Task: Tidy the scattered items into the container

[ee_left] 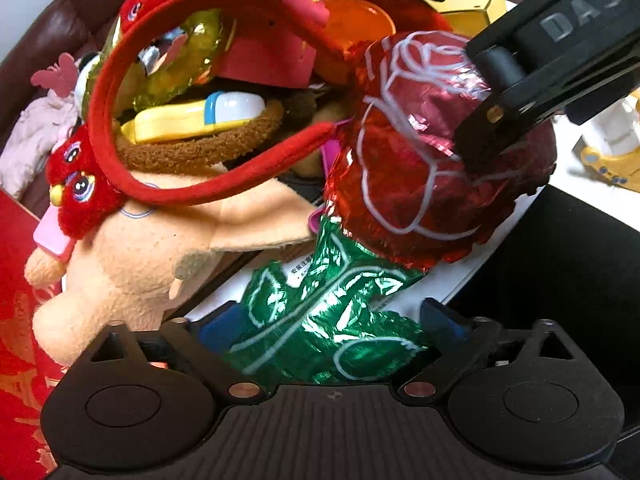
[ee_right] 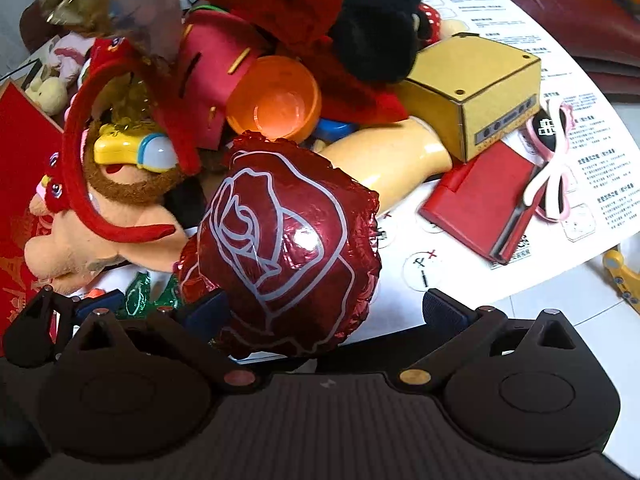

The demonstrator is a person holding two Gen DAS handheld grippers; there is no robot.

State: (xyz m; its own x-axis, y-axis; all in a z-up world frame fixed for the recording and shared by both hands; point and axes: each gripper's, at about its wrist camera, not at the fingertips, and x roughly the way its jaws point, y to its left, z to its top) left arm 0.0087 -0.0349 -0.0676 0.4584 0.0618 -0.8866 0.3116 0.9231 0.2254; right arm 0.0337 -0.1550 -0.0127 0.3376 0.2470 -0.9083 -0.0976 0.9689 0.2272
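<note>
Two hand-held grippers converge on a foil rose balloon (ee_left: 436,148) at the edge of a white table (ee_right: 540,284) heaped with toys. The balloon's red head lies tilted across the table's rim, its green foil stem (ee_left: 320,320) trailing down toward the left gripper (ee_left: 332,328), whose blue-padded fingers stand wide apart with the stem lying between them; no pad can be seen pressing the foil. The right gripper (ee_right: 328,308) comes at the red head from the other side, also open, one pad just beside the head's lower left edge and the other well clear to the right; in the left wrist view one black finger of it lies across the upper right of the head, though whether it touches cannot be told. Behind the balloon sits the pile: a red plush headband (ee_left: 120,92), a tan plush animal (ee_left: 132,248), an orange plastic bowl (ee_right: 276,100), a yellow cardboard box (ee_right: 472,92), a red case (ee_right: 480,204) and pink sunglasses (ee_right: 548,160) on a printed sheet. No container can be picked out with certainty in either view. The step in hand appears to be the pickup of the balloon, not yet secured. The next move likely calls for the left jaws to close gently on the stem, since the inflated head is slippery and broad, then a lift clear of the headband.
</note>
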